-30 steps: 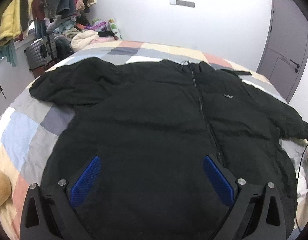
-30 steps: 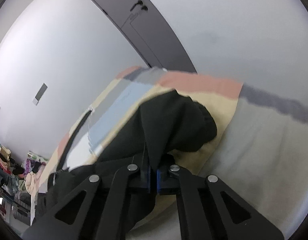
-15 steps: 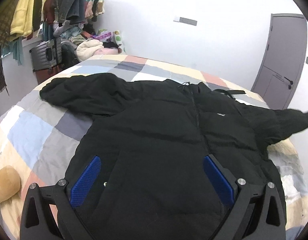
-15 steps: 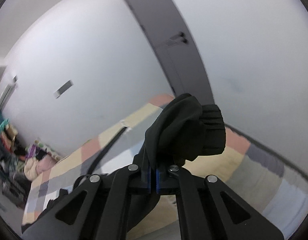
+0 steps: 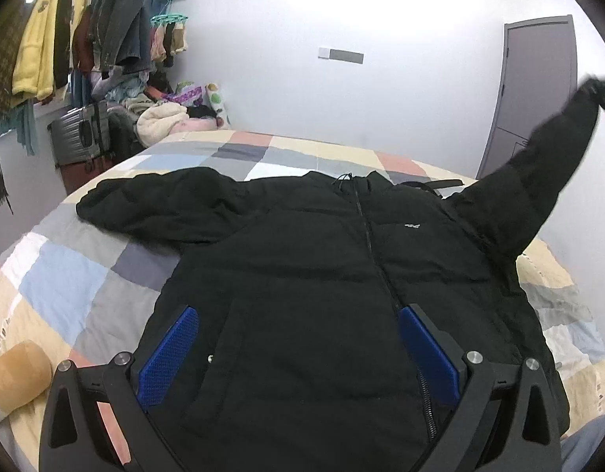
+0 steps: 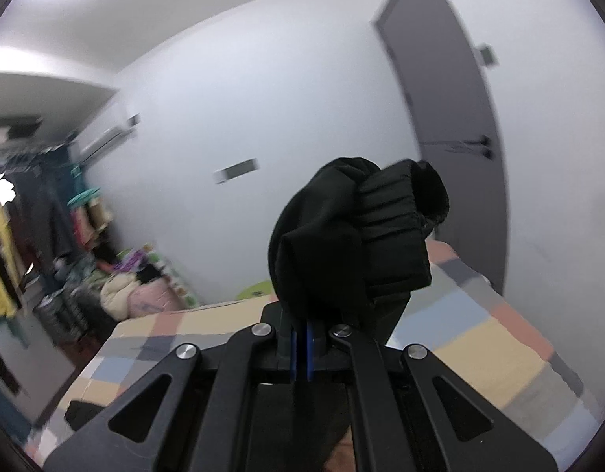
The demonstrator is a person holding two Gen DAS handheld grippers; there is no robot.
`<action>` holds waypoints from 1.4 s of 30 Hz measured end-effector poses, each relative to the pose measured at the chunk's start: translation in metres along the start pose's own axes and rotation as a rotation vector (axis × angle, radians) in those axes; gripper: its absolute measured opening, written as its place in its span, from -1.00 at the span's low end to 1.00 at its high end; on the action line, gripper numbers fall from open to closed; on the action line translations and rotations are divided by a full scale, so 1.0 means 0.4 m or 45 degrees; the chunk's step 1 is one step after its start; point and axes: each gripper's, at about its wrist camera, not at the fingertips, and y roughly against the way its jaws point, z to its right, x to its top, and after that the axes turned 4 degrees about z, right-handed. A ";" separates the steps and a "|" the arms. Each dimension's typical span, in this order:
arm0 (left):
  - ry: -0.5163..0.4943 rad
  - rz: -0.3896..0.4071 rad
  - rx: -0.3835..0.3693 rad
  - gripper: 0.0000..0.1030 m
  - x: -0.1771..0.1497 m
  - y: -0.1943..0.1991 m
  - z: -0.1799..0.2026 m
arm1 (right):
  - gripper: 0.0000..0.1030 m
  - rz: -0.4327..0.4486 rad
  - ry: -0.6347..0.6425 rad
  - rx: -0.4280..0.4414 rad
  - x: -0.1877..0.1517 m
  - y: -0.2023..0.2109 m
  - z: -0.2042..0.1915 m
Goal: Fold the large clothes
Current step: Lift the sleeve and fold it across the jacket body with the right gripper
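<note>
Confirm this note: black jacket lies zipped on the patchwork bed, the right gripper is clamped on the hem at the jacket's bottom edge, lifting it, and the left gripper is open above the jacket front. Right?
Wrong in one respect: the right gripper is clamped on a sleeve cuff, not the hem, as the right wrist view shows. The left wrist view shows that sleeve raised off the bed. The black jacket and open left gripper are as noted.

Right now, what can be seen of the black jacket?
The black jacket is a puffy, quilted, zipped-up garment with a small white chest logo, lying front-up on the patchwork bedspread. One sleeve rests flat across the bed; the other rises off it, its ribbed cuff clamped in the shut right gripper. The open left gripper hovers over the hem.
</note>
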 end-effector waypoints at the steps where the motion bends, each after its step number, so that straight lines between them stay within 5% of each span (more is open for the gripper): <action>1: 0.008 0.008 -0.005 1.00 0.003 0.005 -0.005 | -0.95 -0.002 0.025 0.027 0.001 -0.002 -0.040; 9: 0.073 0.020 -0.032 1.00 0.021 0.019 -0.067 | -0.94 -0.107 0.215 0.256 -0.121 -0.081 -0.352; 20: 0.123 0.008 0.084 1.00 0.038 0.008 -0.177 | -0.94 -0.407 0.364 0.564 -0.539 -0.240 -0.698; 34: 0.185 -0.083 0.065 1.00 0.014 -0.081 -0.242 | -0.91 -0.809 0.420 0.609 -1.062 -0.420 -0.816; 42: 0.190 -0.139 0.048 1.00 -0.009 -0.138 -0.252 | -0.92 -0.861 0.398 0.580 -1.163 -0.471 -0.780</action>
